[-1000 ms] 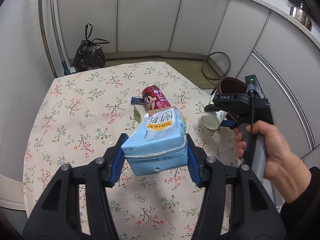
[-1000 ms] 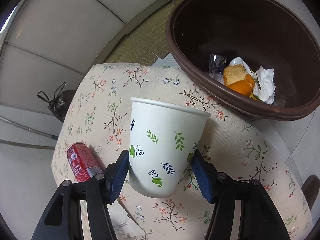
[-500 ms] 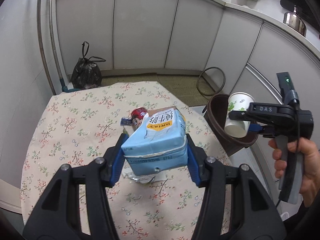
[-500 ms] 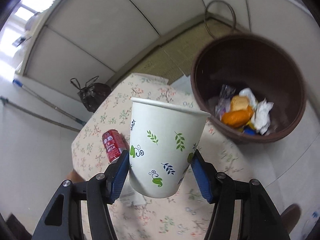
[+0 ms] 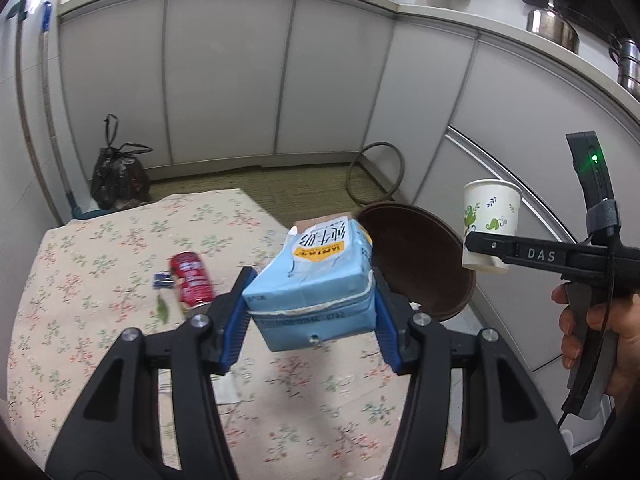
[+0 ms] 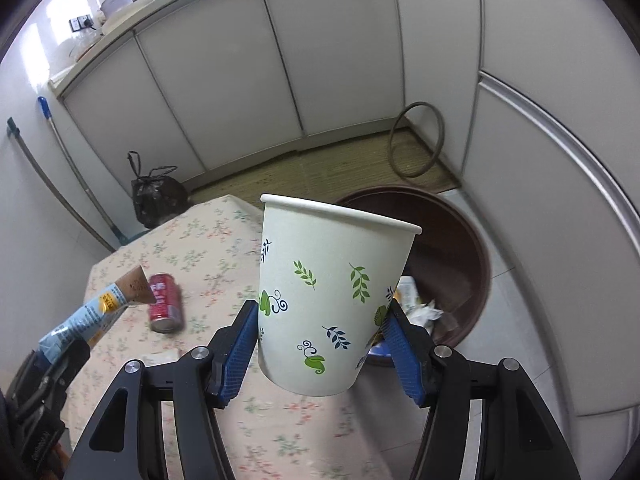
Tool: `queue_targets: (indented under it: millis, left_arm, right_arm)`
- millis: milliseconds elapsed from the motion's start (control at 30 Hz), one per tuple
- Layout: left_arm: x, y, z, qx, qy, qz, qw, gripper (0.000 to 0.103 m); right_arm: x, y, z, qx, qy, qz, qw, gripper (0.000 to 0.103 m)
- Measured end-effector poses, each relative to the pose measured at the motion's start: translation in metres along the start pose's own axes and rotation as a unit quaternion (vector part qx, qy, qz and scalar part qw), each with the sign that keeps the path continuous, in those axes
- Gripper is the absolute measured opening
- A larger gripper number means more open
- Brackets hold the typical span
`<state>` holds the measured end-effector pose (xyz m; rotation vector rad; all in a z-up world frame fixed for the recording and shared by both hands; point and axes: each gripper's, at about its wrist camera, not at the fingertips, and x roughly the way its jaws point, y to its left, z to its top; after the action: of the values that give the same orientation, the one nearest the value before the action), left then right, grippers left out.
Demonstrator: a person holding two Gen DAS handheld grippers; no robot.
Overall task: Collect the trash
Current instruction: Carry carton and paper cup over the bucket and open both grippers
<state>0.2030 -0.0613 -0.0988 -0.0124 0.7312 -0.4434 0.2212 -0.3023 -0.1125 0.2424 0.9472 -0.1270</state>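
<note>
My right gripper (image 6: 322, 350) had lifted the white leaf-printed paper cup (image 6: 334, 294) above the round brown plastic bin (image 6: 470, 240), pads clamped on it, left gripper (image 5: 310, 322) clamped on the crushed light-blue carton (image 5: 314, 284) beside the bin, red can (image 5: 192, 278) lying farther off.

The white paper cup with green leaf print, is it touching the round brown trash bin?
Apart. In the left wrist view the white paper cup, clamped in the right gripper, hangs in the air, with a clear gap to the brown bin's rim.
</note>
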Motion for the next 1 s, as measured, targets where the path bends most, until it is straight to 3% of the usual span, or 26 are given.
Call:
queue_targets:
  millis: [167,433,667,1000]
  left_arm:
    - [0.027,-0.032,0.006,0.007,0.006,-0.027,0.9996,0.056]
    - [0.086,-0.072,0.014,0.008,0.044,-0.061,0.9971,0.056]
    - [0.131,-0.098,0.010,0.040,0.074,-0.051,0.9952,0.056]
    - [0.151,-0.122,0.001,0.065,0.099,-0.050,0.9917,0.057]
  right_arm:
    - [0.007,-0.030,0.004,-0.004,-0.005,-0.028,1.000,0.063]
    - [0.030,-0.073,0.004,0.029,0.016,-0.021,0.999,0.063]
    - [0.051,-0.105,0.001,0.070,0.035,-0.015,0.997,0.064]
    - [0.063,-0.128,-0.003,0.109,0.052,-0.004,0.993,0.065]
